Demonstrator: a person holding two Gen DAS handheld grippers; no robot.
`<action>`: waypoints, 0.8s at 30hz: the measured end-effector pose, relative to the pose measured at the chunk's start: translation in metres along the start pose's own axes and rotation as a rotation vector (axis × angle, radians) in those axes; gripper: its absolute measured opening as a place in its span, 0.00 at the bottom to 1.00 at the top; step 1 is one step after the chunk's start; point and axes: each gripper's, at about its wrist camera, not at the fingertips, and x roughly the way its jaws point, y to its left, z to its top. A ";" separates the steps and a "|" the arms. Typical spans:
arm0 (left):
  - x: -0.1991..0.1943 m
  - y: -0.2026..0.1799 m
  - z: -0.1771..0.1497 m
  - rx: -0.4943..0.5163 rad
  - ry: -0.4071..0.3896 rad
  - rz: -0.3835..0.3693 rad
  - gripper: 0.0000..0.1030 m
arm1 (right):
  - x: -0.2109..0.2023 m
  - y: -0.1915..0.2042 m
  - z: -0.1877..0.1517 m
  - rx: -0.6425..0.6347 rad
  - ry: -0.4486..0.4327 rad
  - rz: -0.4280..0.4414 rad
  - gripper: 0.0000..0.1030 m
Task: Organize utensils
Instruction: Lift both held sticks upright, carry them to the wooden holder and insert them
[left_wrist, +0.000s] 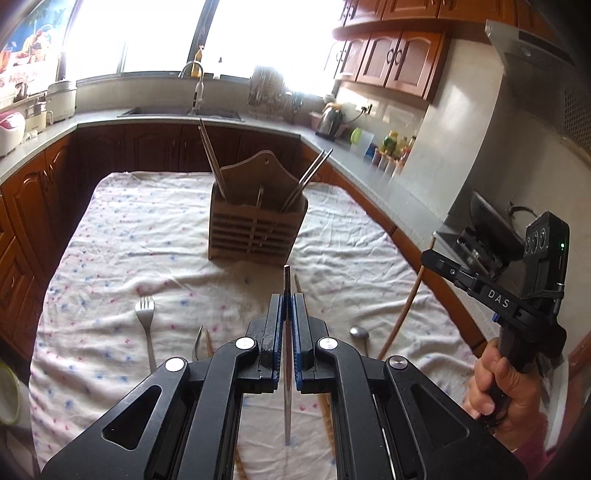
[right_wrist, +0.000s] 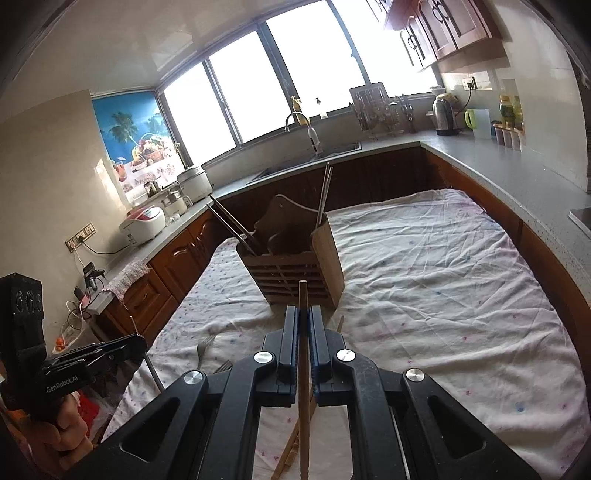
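Note:
My left gripper (left_wrist: 288, 295) is shut on a metal chopstick (left_wrist: 287, 280) that runs lengthwise between the pads, its tip pointing toward the wooden utensil holder (left_wrist: 255, 229). My right gripper (right_wrist: 303, 310) is shut on a wooden chopstick (right_wrist: 303, 291), also aimed at the holder (right_wrist: 295, 258). Both hang above the cloth, short of the holder. Metal chopsticks (left_wrist: 212, 158) lean in the holder's left and right compartments. On the cloth lie a fork (left_wrist: 146, 314), a spoon (left_wrist: 359, 333) and wooden chopsticks (right_wrist: 291, 443). Each view shows the other gripper (left_wrist: 428, 256) (right_wrist: 140, 343) at its edge.
The table is covered with a flowered white cloth (right_wrist: 424, 277). Grey counters with brown cabinets surround it, with a sink (left_wrist: 181, 110) at the back, a kettle (left_wrist: 330, 120) and jars on the right, and rice cookers (right_wrist: 144, 225) on the left. A hand (left_wrist: 495, 384) grips the right handle.

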 end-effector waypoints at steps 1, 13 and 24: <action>-0.004 0.000 0.001 -0.002 -0.011 -0.004 0.04 | -0.005 0.002 0.001 -0.003 -0.016 0.003 0.05; -0.022 0.008 0.008 -0.033 -0.090 -0.015 0.04 | -0.032 0.007 0.010 -0.016 -0.101 -0.008 0.05; -0.021 0.014 0.018 -0.047 -0.117 -0.004 0.04 | -0.029 0.006 0.017 -0.011 -0.117 -0.010 0.05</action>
